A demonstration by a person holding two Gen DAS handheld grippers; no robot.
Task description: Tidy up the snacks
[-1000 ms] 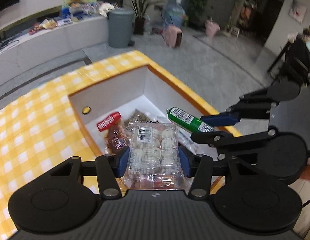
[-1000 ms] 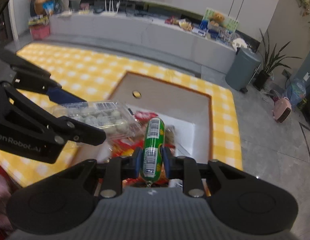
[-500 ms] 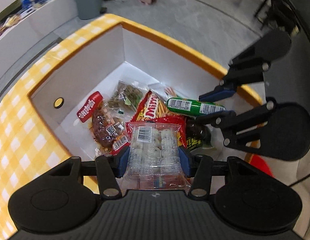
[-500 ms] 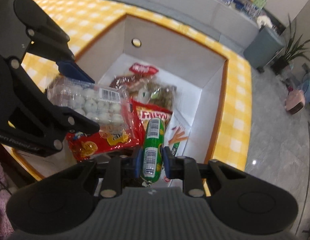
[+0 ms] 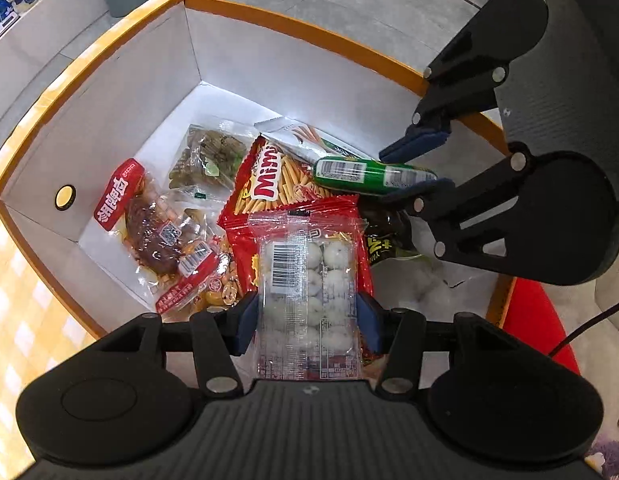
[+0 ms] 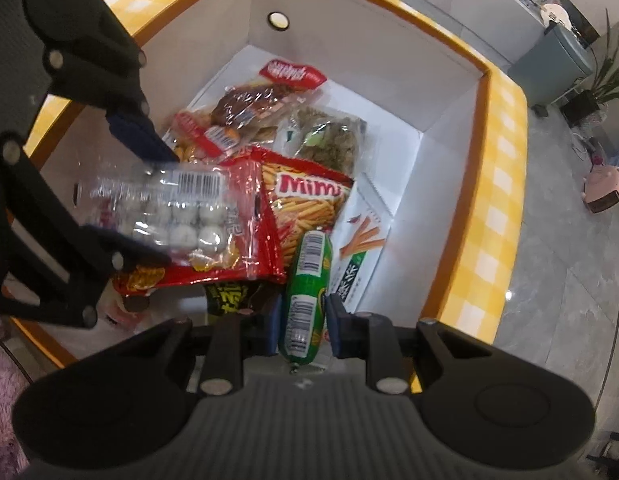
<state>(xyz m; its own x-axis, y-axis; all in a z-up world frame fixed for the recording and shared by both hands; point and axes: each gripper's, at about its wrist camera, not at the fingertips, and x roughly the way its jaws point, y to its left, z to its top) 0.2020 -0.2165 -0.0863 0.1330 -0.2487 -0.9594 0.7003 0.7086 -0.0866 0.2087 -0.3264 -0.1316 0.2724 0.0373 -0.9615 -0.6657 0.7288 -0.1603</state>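
Note:
My left gripper [image 5: 307, 318] is shut on a clear pack of white balls [image 5: 307, 280] and holds it over the white-walled box [image 5: 237, 56]. My right gripper [image 6: 303, 318] is shut on a green sausage [image 6: 309, 280], also over the box. In the left wrist view the right gripper [image 5: 419, 168] holds the sausage [image 5: 369, 176] to the right. In the right wrist view the left gripper [image 6: 145, 196] holds the pack [image 6: 169, 208] at the left. Below lie a red Mimi stick bag [image 5: 277, 184], a dark meat pack [image 5: 157, 236] and a green-brown pack [image 5: 209, 156].
The box has an orange rim [image 5: 309, 36] and sits in a yellow checked surface [image 6: 493, 200]. A white pack with orange sticks [image 6: 361, 236] and a black-yellow pack [image 6: 229, 294] lie in the box. Grey floor and a bin [image 6: 557, 60] lie beyond.
Both grippers have moved forward and down over the box with their snacks still held. The box contents now fill the views.

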